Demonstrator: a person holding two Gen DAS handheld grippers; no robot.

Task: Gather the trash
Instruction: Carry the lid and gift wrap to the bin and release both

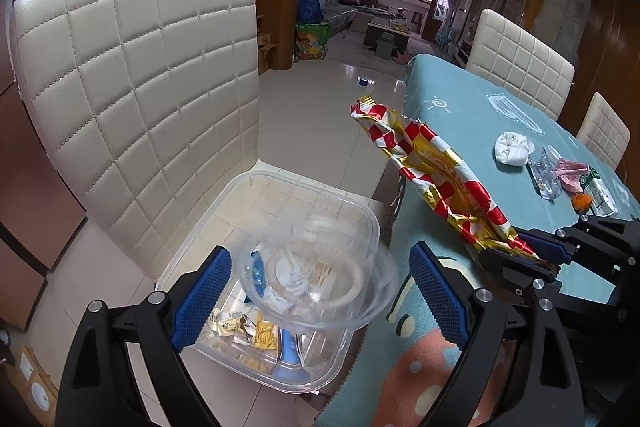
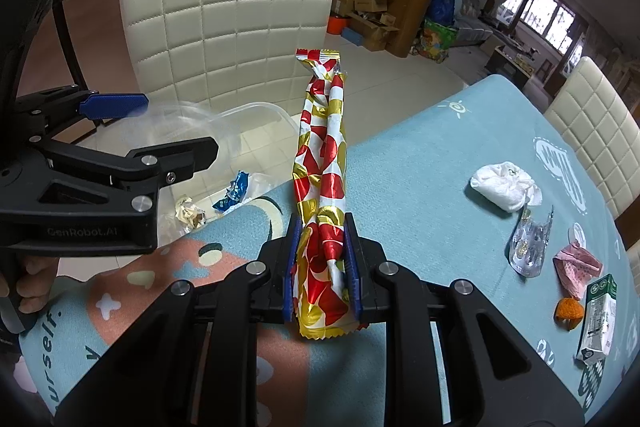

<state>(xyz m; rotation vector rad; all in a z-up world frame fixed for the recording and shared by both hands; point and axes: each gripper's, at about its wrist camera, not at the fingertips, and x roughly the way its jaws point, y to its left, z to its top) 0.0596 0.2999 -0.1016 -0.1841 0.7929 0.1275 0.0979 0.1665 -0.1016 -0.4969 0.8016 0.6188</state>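
Note:
A clear plastic bin (image 1: 192, 247) sits on a cream chair seat beside the table and holds several wrappers. My left gripper (image 1: 320, 291) is open above the bin; a blurred clear plastic cup (image 1: 316, 279) is between its fingers, apart from both pads. My right gripper (image 2: 322, 259) is shut on a long red, gold and white foil wrapper (image 2: 324, 163) and holds it up over the table edge; the wrapper also shows in the left wrist view (image 1: 432, 171). The left gripper (image 2: 160, 131) and the bin (image 2: 256, 119) show in the right wrist view.
The table has a teal cloth (image 2: 420, 155). On it lie a crumpled white tissue (image 2: 504, 185), a clear plastic piece (image 2: 530, 247), pink paper (image 2: 576, 267), an orange peel (image 2: 568, 311) and a small carton (image 2: 598, 323). Cream chairs (image 2: 600, 131) stand around.

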